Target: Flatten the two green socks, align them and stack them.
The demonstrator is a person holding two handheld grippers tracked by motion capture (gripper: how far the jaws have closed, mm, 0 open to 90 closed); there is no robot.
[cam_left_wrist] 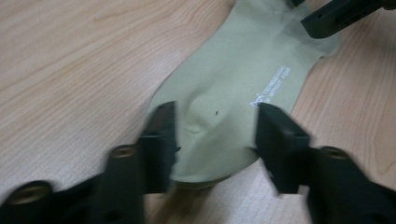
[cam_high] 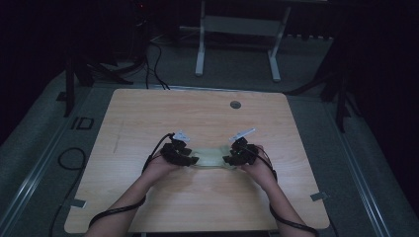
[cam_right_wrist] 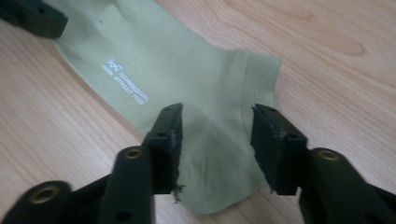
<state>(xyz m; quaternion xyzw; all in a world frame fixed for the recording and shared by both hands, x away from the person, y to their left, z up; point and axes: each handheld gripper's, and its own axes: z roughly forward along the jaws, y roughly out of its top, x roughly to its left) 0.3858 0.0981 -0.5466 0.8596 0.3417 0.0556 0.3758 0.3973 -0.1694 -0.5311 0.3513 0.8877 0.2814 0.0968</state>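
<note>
A pale green sock (cam_high: 211,158) lies flat on the wooden table (cam_high: 148,113), stretched left to right between my two grippers. My left gripper (cam_high: 193,160) stands open over the sock's left end (cam_left_wrist: 233,79), its jaws (cam_left_wrist: 215,116) apart on either side of the fabric with nothing pinched. My right gripper (cam_high: 228,160) is open as well, its jaws (cam_right_wrist: 217,116) straddling the ribbed cuff end of the sock (cam_right_wrist: 187,70) without pressing it. White lettering (cam_right_wrist: 125,79) runs along the sock's middle. Each gripper view shows a jaw of the other gripper at the sock's far end.
A round grey grommet (cam_high: 235,104) sits near the table's far edge. Beyond the table stand the white legs of a desk frame (cam_high: 199,49) and black cables (cam_high: 153,64) on the grey floor. Bare tabletop surrounds the sock on all sides.
</note>
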